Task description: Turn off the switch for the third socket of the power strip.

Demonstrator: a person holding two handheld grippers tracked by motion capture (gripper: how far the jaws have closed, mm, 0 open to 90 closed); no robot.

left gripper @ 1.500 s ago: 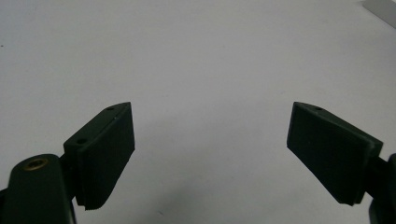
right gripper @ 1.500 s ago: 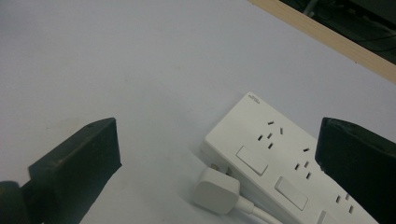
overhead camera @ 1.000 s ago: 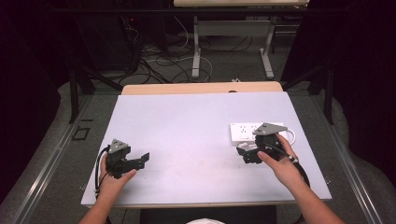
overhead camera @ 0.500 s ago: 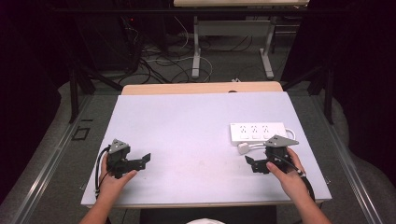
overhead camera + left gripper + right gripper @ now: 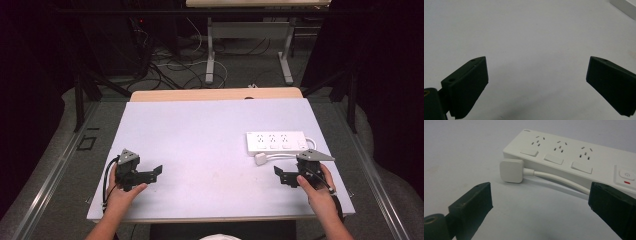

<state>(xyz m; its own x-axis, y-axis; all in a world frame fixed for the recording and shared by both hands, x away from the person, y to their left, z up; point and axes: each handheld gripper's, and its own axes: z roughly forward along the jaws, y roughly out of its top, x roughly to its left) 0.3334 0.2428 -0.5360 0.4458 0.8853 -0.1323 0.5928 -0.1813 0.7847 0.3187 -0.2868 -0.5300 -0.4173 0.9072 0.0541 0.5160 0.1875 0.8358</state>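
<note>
Pale grey bench (image 5: 210, 135) seen from above, with a person's forearms entering from the bottom edge of the frame. At lower left, the left gripper (image 5: 156, 172) rested on the bench in the left hand (image 5: 122, 192), its fingers (image 5: 467, 87) spread wide with nothing between them; in the left gripper view only bare bench surface lay between them. At right of centre, a white power strip (image 5: 276, 141) with three outlets lay flat on the bench, its long side running across the frame. Its white plug (image 5: 260, 159) lay on the bench just beside the strip's near edge, joined to a white cord (image 5: 559, 178) that ran along that edge. At lower right, the right gripper (image 5: 280, 176) was held in the right hand (image 5: 317, 187) near the strip, fingers (image 5: 471, 206) likewise wide apart and empty, with the plug ahead of them, apart from both.
</note>
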